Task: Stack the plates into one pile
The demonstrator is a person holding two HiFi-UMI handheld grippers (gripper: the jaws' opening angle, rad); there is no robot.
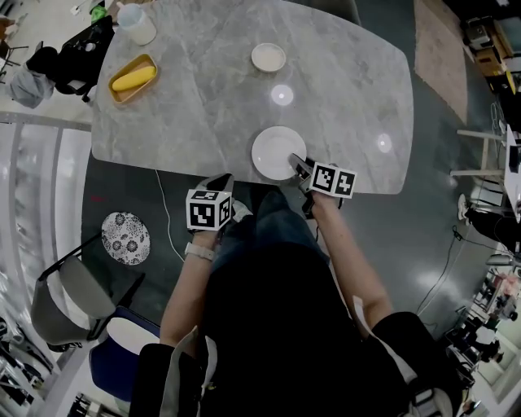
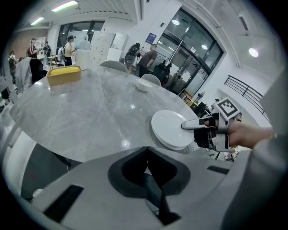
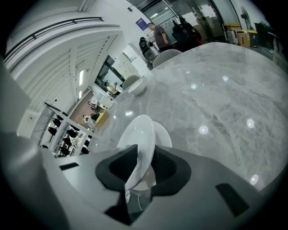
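Observation:
Two white plates (image 1: 273,151) lie one on the other near the front edge of the grey marble table (image 1: 203,106). My right gripper (image 1: 295,161) is at their right rim. In the right gripper view the upper plate (image 3: 141,134) stands tilted between the jaws, above the lower plate (image 3: 164,134). The jaws stand apart, with a gap beside the rim. A small white dish (image 1: 269,57) sits alone at the far side. My left gripper (image 1: 221,181) hangs shut and empty just off the table's front edge, left of the plates (image 2: 171,130).
A yellow tray (image 1: 133,79) holding something yellow and a white jug (image 1: 137,23) stand at the table's far left. On the floor to the left are a patterned round stool (image 1: 125,238) and a chair. People stand in the background of the left gripper view.

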